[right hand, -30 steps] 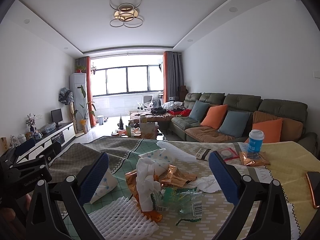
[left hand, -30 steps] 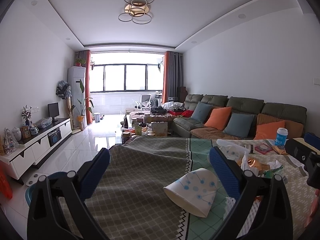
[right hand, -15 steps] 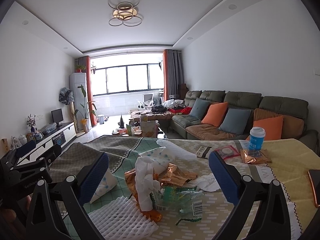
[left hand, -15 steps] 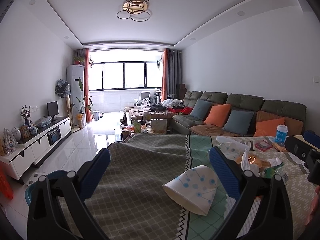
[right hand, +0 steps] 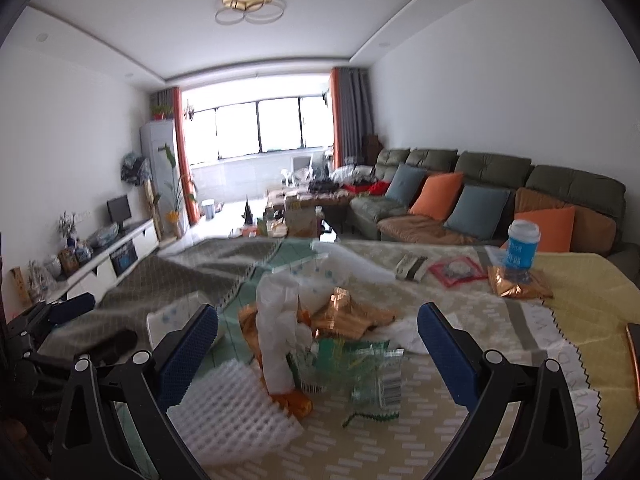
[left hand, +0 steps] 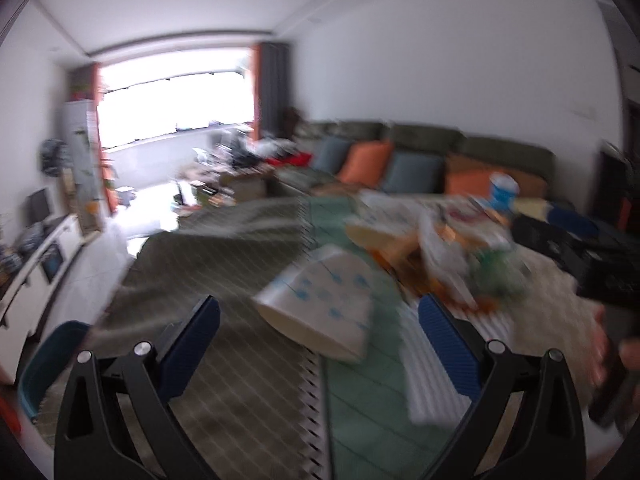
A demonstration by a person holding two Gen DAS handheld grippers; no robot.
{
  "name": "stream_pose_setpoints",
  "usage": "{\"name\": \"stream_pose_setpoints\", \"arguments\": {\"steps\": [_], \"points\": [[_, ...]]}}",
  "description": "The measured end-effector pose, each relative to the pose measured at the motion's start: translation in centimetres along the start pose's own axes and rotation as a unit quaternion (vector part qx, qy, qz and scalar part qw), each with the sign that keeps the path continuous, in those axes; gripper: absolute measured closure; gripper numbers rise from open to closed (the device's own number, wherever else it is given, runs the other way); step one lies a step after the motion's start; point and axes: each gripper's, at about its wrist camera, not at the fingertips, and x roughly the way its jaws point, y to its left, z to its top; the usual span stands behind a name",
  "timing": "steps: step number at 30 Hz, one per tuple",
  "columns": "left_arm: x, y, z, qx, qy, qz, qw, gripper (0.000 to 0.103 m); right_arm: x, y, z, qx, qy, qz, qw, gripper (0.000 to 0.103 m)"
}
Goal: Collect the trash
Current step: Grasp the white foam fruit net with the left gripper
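Observation:
A heap of trash lies on the cloth-covered table: a white crumpled plastic bag, gold foil wrappers, a clear green-printed wrapper and white foam netting. My right gripper is open just in front of the heap, which shows between its fingers. In the blurred left wrist view a white paper cone with blue dots lies on its side. My left gripper is open right before the cone, holding nothing. The same foam netting lies by its right finger.
Farther back on the table are a blue-and-white cup, a gold pouch, a red packet and a phone at the right edge. A sofa with cushions stands behind. A blue bin sits left of the table.
The left gripper has swung right and tilted toward the cone and the heap, blurring its view. The right gripper has barely moved. Both stay open.

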Motion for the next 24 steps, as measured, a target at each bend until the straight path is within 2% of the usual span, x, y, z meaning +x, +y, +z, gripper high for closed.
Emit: {"name": "stream_pose_setpoints", "arguments": {"steps": [4,9,11,13,15,17,18,19,20,22,23,24], "points": [[0.6,-1.2,-1.6,0.019,0.039,-0.057,0.9974,0.004,1.0,-0.6,-0.3,-0.003,0.025,-0.02,0.999,0.007],[1.3,-2.2,-3.1,0.032,0.079,-0.106,0.9907,0.005,0.7,-3.8,-0.4,0.044,0.035,-0.045,0.997,0.007],[1.6,-2.6,-3.1,0.037,0.091,-0.119,0.988,0.011,1.1,-5.0,-0.5,0.059,0.056,-0.034,0.996,0.007],[2.0,-2.7,-3.5,0.037,0.102,-0.132,0.9853,0.022,1.8,-5.7,-0.7,0.069,0.081,-0.013,0.994,0.009],[2.2,-2.7,-3.9,0.033,0.11,-0.141,0.9833,0.026,2.5,-5.9,-1.1,0.075,0.099,0.013,0.992,0.02],[2.1,-2.4,-4.0,0.027,0.113,-0.152,0.9816,0.033,3.0,-5.7,-1.6,0.084,0.117,0.039,0.989,0.039],[2.1,-2.2,-4.0,0.022,0.115,-0.163,0.9796,0.04,3.4,-6.1,-1.8,0.087,0.121,0.048,0.988,0.046],[2.0,-2.1,-3.8,0.017,0.119,-0.171,0.978,0.047,3.5,-6.1,-1.8,0.089,0.125,0.053,0.987,0.059],[2.0,-2.0,-3.8,0.013,0.122,-0.179,0.9762,0.051,3.4,-6.1,-1.9,0.091,0.127,0.057,0.986,0.064],[1.7,-1.9,-3.8,0.01,0.125,-0.192,0.9733,0.07,3.0,-6.1,-1.9,0.095,0.125,0.064,0.985,0.078],[1.5,-1.8,-3.7,0.009,0.124,-0.197,0.9725,0.073,2.7,-6.2,-1.8,0.097,0.122,0.067,0.985,0.087],[1.4,-1.8,-3.7,0.009,0.123,-0.199,0.9722,0.079,2.4,-6.4,-1.7,0.099,0.12,0.068,0.986,0.092]]}}
